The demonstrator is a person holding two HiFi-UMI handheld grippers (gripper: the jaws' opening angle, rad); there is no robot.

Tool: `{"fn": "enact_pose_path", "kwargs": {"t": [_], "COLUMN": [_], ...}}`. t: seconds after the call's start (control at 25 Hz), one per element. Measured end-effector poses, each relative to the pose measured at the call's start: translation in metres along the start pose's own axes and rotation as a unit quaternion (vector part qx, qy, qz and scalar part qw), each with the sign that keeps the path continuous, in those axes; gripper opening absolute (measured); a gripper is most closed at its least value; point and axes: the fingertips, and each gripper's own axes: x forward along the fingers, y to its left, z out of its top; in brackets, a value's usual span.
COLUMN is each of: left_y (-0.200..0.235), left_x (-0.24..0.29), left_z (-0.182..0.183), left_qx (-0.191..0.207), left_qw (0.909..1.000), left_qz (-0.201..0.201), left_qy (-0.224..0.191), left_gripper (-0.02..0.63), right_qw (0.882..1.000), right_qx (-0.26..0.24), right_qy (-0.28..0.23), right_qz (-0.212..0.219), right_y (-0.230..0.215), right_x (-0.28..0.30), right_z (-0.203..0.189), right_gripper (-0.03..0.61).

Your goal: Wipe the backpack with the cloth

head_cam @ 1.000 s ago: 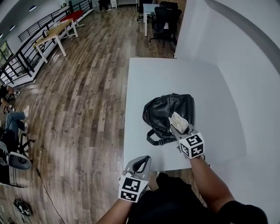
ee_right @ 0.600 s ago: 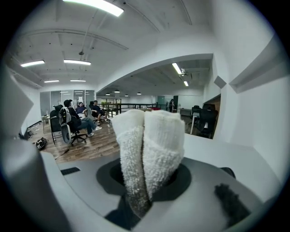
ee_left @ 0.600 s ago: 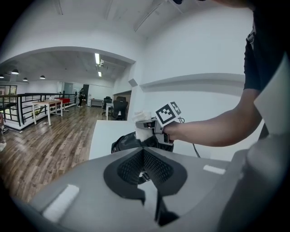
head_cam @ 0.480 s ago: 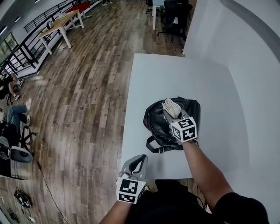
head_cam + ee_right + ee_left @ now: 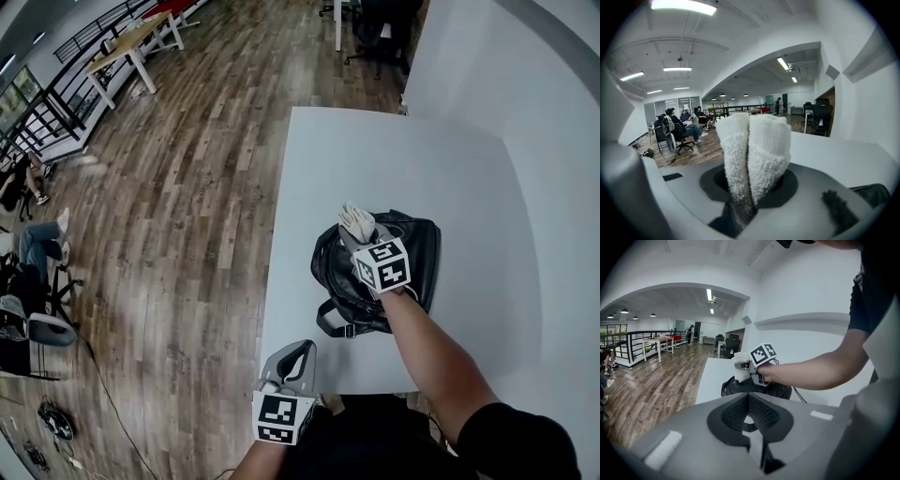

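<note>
Head view. The black backpack (image 5: 419, 267) lies on the white table (image 5: 375, 159), right of the frame's centre and near the table's lower edge. The right gripper (image 5: 360, 236) is over the backpack's upper left part, its jaws clamped on the folded white cloth (image 5: 354, 221), which sticks out past the jaw tips. The left gripper (image 5: 292, 359) is at lower centre, just off the table's lower left corner. Its jaws are together, with nothing between them.
</note>
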Motion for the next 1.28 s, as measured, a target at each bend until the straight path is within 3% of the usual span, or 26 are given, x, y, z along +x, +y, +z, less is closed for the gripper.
{"fn": "enact_pose_path", "kwargs": {"t": [0.36,1.28], "left_y": [0.008,-0.018], "left_x": [0.011,0.032], "left_z": [0.0,0.02], "left_qx": [-0.011,0.019], "left_qw": [0.9999,0.9989], "left_qz": [0.005,-0.043], "left_qy": [0.004,-0.003], "left_gripper": [0.006,0.006], "right_qw": [1.0,0.998], "right_qx": [-0.011,-0.012], "right_qy": [0.011,0.008], "right_qz": [-0.003,-0.064], "right_y": [-0.011,-0.068], "right_x": [0.01,-0.037], "right_z": [-0.003,0.004], "right_gripper": [0.092,0.092]}}
